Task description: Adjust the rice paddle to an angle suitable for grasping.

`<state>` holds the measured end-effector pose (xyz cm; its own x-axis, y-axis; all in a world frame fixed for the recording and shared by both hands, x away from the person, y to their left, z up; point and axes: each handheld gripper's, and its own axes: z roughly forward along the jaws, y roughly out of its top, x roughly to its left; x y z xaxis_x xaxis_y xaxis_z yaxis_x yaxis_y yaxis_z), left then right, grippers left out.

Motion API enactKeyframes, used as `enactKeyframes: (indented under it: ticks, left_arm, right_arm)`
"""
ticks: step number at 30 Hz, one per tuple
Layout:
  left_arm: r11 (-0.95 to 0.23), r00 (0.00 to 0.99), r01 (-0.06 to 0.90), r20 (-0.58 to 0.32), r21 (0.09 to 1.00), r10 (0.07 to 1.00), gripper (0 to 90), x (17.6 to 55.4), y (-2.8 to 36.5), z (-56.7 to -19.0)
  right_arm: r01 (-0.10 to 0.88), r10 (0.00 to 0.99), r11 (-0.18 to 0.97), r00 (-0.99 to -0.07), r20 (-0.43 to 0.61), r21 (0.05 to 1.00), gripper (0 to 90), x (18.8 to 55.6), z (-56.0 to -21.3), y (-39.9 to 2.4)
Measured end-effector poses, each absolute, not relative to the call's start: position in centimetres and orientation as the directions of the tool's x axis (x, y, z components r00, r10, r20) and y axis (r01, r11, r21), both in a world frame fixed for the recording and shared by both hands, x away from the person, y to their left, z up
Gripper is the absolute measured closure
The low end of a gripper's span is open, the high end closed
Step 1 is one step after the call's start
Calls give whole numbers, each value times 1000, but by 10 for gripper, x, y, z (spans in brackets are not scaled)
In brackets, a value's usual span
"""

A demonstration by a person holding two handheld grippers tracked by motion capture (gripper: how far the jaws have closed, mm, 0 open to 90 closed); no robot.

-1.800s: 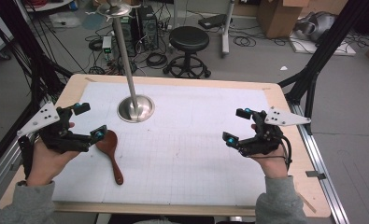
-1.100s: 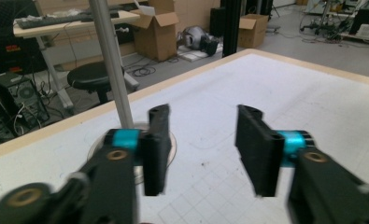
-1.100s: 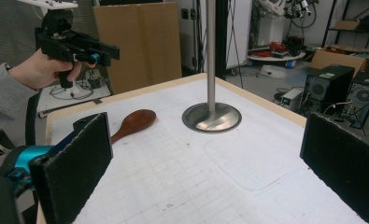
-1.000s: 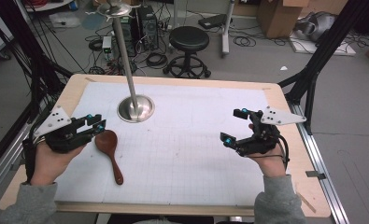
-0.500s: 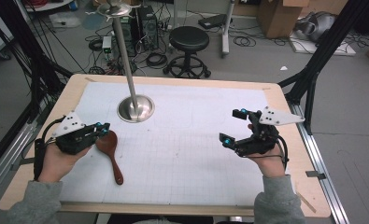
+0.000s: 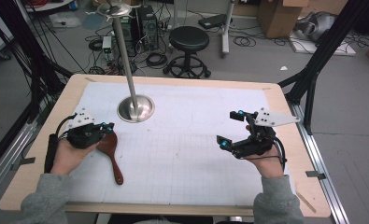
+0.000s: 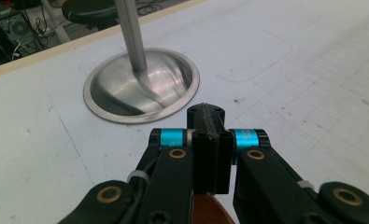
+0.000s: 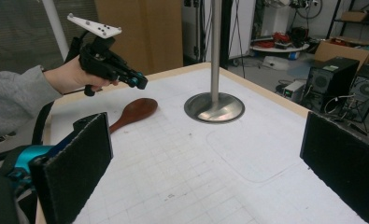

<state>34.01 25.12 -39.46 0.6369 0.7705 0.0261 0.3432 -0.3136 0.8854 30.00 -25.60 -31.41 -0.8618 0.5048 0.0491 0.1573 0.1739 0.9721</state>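
A brown wooden spoon (image 6: 112, 151) lies flat on the white gridded mat, bowl toward the far side. My left gripper (image 6: 109, 126) hovers just over the spoon's bowl with its jaws pressed together and nothing between them. In the left gripper view the shut gripper (image 7: 205, 116) points at the stand's base, and a bit of the spoon (image 7: 209, 213) shows beneath it. The right gripper view shows the spoon (image 8: 134, 110) on the mat with the left gripper (image 8: 142, 83) raised above it. My right gripper (image 6: 229, 129) stands wide open over the mat's right side, pads (image 8: 77, 165) far apart.
A metal stand with a round dished base (image 6: 135, 108) and a tall pole stands at the back left of the mat. The wooden table rim (image 6: 182, 80) frames the mat. A stool (image 6: 188, 38), computers and cables are on the floor beyond.
My left gripper has shut from open and moved right and forward until its tips hang over the spoon's bowl. The right gripper has barely moved. The spoon lies as before.
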Motion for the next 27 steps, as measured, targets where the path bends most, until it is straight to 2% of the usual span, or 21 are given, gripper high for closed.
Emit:
enactKeyframes:
  ticks: [10,17,23,27]
  left_arm:
    - [-309,626,404,-15,861,780,893,358,250,-410]
    - [-357,602,442,23,823,798,893,370,250,-418]
    - [-361,619,453,4,815,785,893,381,243,-423]
    - [-356,600,496,-16,792,800,893,387,245,-429]
  right_arm:
    - [160,507,215,-862,30,963,9,297,-317,-253]
    - [158,513,221,-858,23,962,9,290,-318,-254]
    - [176,520,239,-854,28,955,9,287,-327,-255]
    - [183,524,239,-851,33,954,9,284,-328,-257]
